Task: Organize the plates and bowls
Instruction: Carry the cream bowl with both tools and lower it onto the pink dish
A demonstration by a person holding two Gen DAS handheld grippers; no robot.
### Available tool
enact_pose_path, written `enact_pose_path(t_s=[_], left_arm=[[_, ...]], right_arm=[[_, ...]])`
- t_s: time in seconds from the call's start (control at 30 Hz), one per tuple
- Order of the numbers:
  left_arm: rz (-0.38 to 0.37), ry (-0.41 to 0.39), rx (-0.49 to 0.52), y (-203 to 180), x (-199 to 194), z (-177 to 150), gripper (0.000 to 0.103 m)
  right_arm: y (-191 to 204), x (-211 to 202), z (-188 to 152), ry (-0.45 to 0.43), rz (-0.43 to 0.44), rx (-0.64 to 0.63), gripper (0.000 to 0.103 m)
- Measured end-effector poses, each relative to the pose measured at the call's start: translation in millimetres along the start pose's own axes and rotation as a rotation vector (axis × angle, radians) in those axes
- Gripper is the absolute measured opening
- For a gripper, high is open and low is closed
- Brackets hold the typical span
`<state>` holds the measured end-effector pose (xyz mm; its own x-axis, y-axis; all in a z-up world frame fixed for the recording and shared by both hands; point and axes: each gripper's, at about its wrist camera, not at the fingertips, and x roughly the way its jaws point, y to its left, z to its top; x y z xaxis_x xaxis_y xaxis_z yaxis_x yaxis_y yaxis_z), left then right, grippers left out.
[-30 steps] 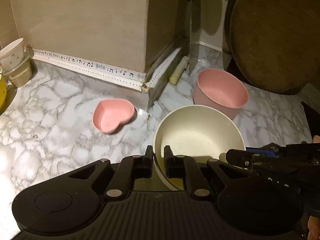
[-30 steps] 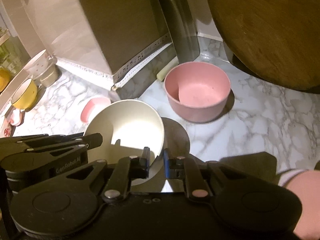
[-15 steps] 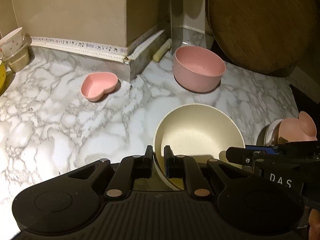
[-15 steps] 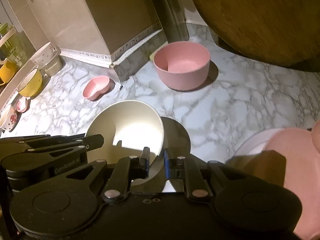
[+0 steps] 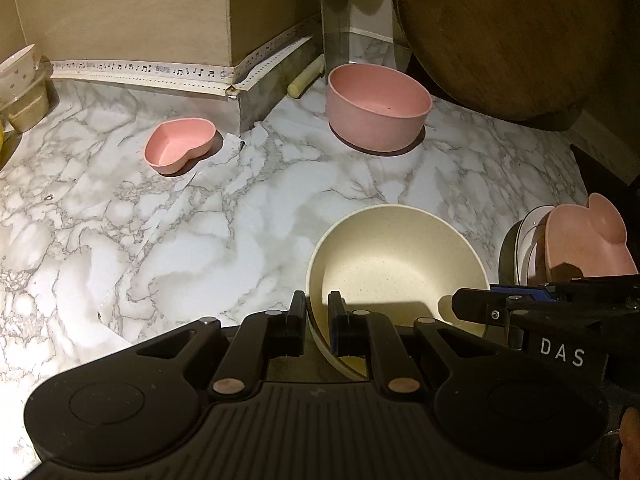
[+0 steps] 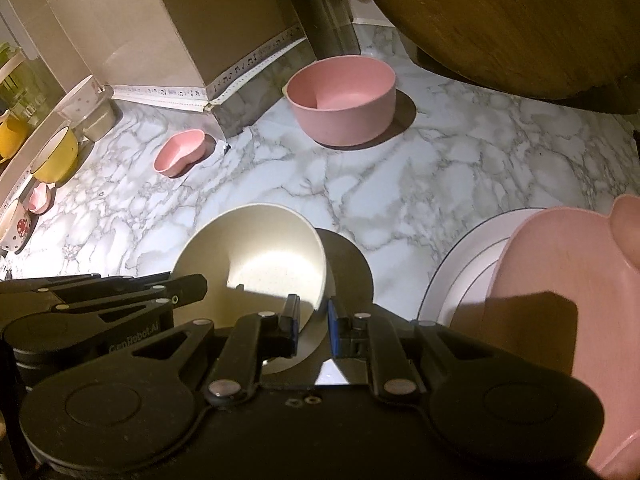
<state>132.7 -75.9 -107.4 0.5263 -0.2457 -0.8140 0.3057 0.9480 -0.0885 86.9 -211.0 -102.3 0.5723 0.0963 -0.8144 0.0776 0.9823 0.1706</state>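
Observation:
A cream bowl (image 5: pixel 396 264) is held above the marble counter by both grippers. My left gripper (image 5: pixel 317 320) is shut on its near rim. My right gripper (image 6: pixel 313 320) is shut on its right rim, and the bowl shows in the right wrist view (image 6: pixel 256 256) too. A round pink bowl (image 5: pixel 378 106) stands at the back, also seen in the right wrist view (image 6: pixel 342 100). A pink heart-shaped dish (image 5: pixel 180 144) lies at the left. At the right a pink eared bowl (image 5: pixel 588 240) sits on a stack of white plates (image 6: pixel 460 272).
A large round wooden board (image 5: pixel 508 32) leans at the back right. A beige wall corner (image 5: pixel 224 16) juts out at the back. Yellow and patterned cups (image 6: pixel 54 156) stand along the left edge. A cream roller (image 5: pixel 306 78) lies by the corner.
Both grippers have pulled back and to the right with the cream bowl; the pink bowl and heart dish are now farther away, and the plate stack with the pink eared bowl has come into view.

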Motion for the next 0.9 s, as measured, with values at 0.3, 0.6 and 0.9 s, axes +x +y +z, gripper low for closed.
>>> enact_pose_path(t_s=[0.3,0.6,0.9], left_arm=[[-0.003,0.0,0.005,-1,0,-1,0.011],[-0.019,0.009,-0.002,2,1,0,0.011],[-0.012,-0.03,0.016,5,-13,2,0.011]], right_arm=[[-1,-1,-2,-0.001,0.0,0.015,0.013],[-1,0,-2,0.001,-0.005,0.024,0.022],[-7,-15,3,-0.042,-0.017,0.04,0.031]])
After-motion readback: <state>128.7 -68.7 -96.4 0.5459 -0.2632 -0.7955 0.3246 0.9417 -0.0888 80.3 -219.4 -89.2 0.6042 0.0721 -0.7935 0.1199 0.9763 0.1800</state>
